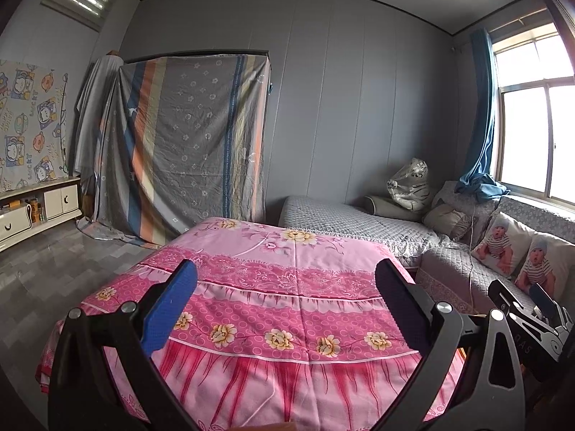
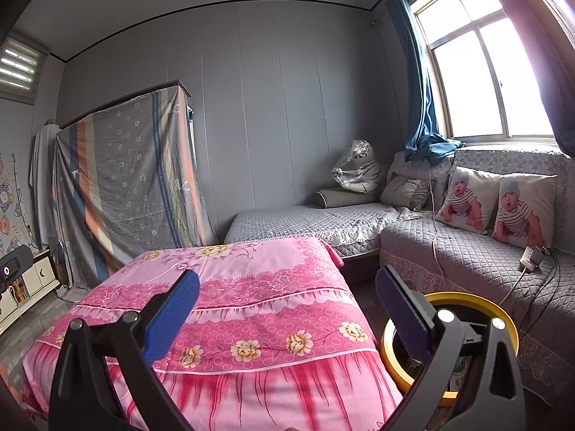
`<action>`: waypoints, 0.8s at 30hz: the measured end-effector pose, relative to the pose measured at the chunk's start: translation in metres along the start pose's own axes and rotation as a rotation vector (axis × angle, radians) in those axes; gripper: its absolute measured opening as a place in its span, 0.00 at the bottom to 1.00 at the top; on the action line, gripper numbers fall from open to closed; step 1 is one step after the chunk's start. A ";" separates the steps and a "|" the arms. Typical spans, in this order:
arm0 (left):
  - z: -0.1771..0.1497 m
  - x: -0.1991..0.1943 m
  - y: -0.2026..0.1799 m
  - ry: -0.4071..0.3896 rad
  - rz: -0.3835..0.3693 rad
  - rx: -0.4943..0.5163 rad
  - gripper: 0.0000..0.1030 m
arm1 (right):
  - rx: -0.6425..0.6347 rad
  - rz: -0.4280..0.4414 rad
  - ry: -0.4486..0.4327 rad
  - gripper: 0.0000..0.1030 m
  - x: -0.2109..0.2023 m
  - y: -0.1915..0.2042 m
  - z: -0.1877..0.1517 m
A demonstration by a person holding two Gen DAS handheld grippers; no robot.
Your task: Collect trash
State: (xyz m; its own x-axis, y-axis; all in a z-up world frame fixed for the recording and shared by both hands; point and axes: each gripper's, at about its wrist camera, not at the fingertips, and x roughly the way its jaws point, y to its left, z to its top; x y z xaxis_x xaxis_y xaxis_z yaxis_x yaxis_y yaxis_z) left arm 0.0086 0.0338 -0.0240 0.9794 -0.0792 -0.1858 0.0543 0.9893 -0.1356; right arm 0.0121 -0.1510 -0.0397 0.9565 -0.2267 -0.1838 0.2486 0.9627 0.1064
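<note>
L gripper (image 1: 285, 310) and R gripper (image 2: 287, 318) both hung wide open w/ nothing held, over the pink table (image 2: 230, 287). Yellow bin (image 2: 467, 300) stood just R of the table, partly hidden by the R finger; contents hard to make out. Sofa (image 2: 467, 258) beyond, then draped cabinet (image 1: 187, 136) at far wall.

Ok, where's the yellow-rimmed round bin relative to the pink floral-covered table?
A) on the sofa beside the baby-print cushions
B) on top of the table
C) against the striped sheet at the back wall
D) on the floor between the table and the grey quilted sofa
D: in the right wrist view the yellow-rimmed round bin stands low beside the pink floral-covered table, with the grey quilted sofa on its other side, partly behind the open right gripper.
</note>
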 end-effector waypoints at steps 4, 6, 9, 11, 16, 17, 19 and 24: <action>-0.002 0.000 -0.001 0.002 0.001 0.005 0.92 | -0.007 0.000 -0.001 0.92 0.000 0.001 -0.002; -0.003 0.001 -0.003 0.008 -0.001 0.006 0.92 | -0.007 -0.002 -0.002 0.92 0.000 0.001 -0.002; -0.004 0.002 -0.004 0.012 -0.004 0.008 0.92 | -0.005 -0.002 0.004 0.92 0.002 0.000 -0.002; -0.005 0.003 -0.005 0.016 -0.008 0.010 0.92 | -0.004 0.001 0.007 0.92 0.002 0.000 -0.003; -0.006 0.004 -0.006 0.025 -0.015 0.015 0.92 | -0.001 0.007 0.019 0.92 0.004 0.001 -0.004; -0.006 0.004 -0.007 0.024 -0.016 0.017 0.92 | 0.000 0.007 0.021 0.92 0.004 0.001 -0.005; -0.006 0.004 -0.008 0.022 -0.014 0.020 0.92 | 0.003 0.008 0.026 0.92 0.005 0.000 -0.005; -0.005 0.002 -0.009 0.017 -0.013 0.029 0.92 | 0.005 0.009 0.030 0.92 0.006 0.000 -0.005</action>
State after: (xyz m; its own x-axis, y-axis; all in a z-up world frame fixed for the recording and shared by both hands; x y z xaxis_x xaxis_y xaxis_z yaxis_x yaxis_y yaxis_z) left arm 0.0093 0.0235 -0.0285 0.9751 -0.0939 -0.2009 0.0728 0.9913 -0.1100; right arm 0.0173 -0.1519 -0.0460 0.9538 -0.2131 -0.2117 0.2406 0.9640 0.1133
